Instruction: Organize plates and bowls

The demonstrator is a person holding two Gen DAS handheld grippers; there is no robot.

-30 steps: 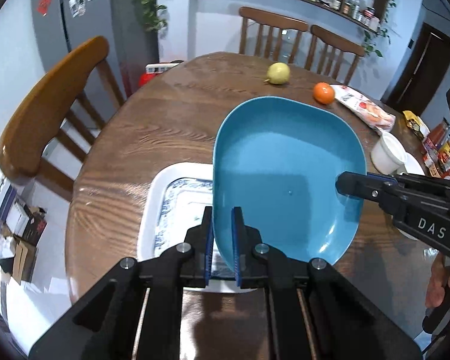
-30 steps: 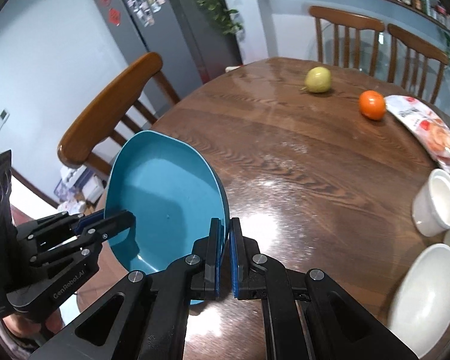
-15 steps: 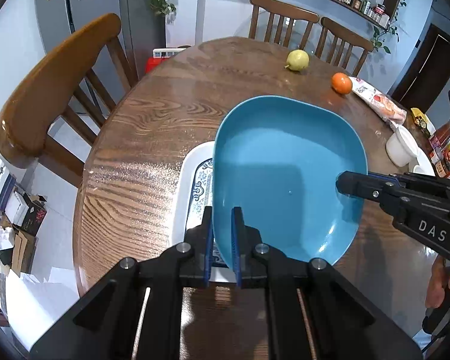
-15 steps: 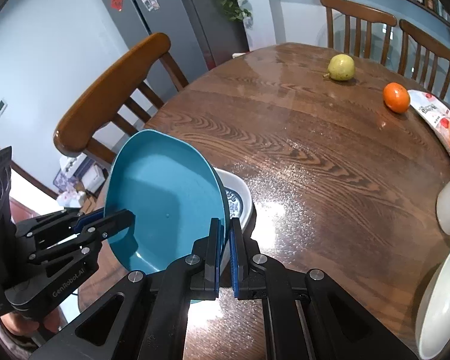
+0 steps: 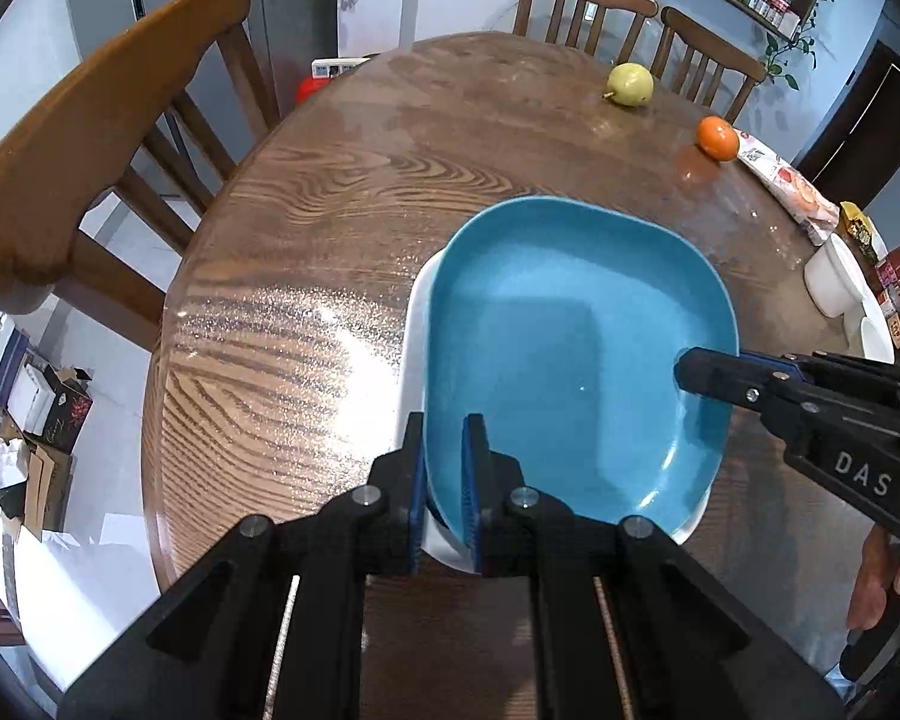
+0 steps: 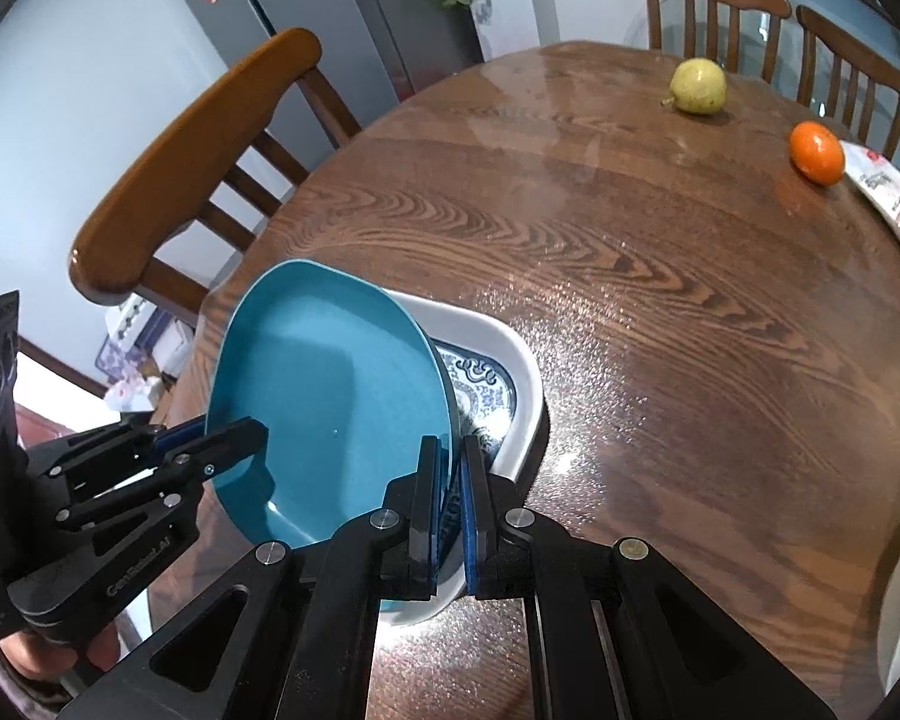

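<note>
Blue plate (image 5: pixel 570 336) lower now, over white dish (image 6: pixel 510 354) (both grippers clamped)

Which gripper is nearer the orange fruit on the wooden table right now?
Right. The right gripper clamps the blue plate's rim on the side facing the orange fruit; the left gripper clamps the opposite rim.

We get bright, even indoor light in both views, with strong sparkly glare on the glossy wooden counter (image 5: pixel 306 324) beside the white dish and again near the lower edge in the right wrist view. The blue plate (image 5: pixel 570 360) carries a soft rectangular shadow across its middle, and the claw bodies read as near-black silhouettes. Heavy fisheye bending curves chairs and walls, corners vignette to black, focus sharp throughout.
</note>
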